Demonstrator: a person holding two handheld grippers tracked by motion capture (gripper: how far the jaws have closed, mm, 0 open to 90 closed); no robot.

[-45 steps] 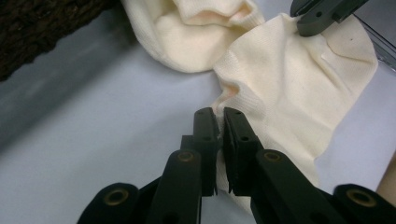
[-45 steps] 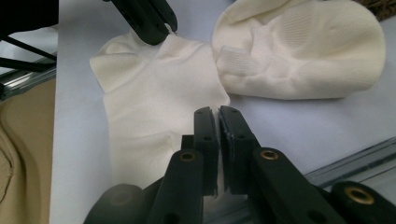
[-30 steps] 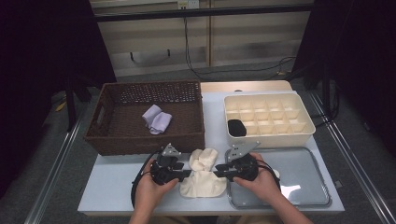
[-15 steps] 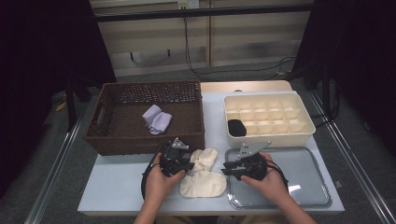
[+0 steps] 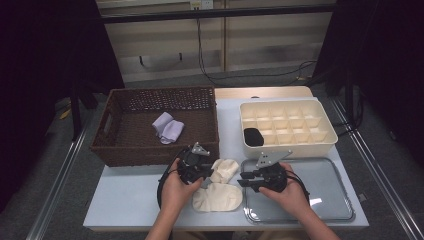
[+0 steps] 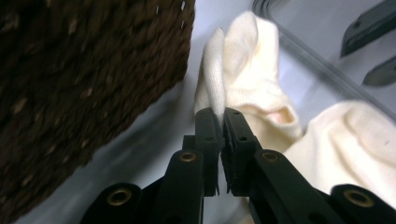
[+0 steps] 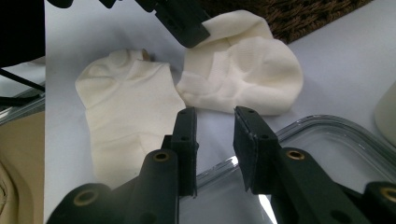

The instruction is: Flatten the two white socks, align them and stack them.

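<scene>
Left claw (image 6: 220, 122): has just been closing, now pinching the far cream sock's (image 6: 252, 70) edge, beside the basket (image 5: 125, 150).
Right claw (image 7: 214, 122): spread, empty, above the tray's (image 7: 327, 135) rim.

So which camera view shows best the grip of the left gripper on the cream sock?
The left gripper view: the left gripper pinches a fold of the cream sock between its shut jaws. The high view shows them small; the right gripper view shows that sock beneath a jaw tip.
</scene>
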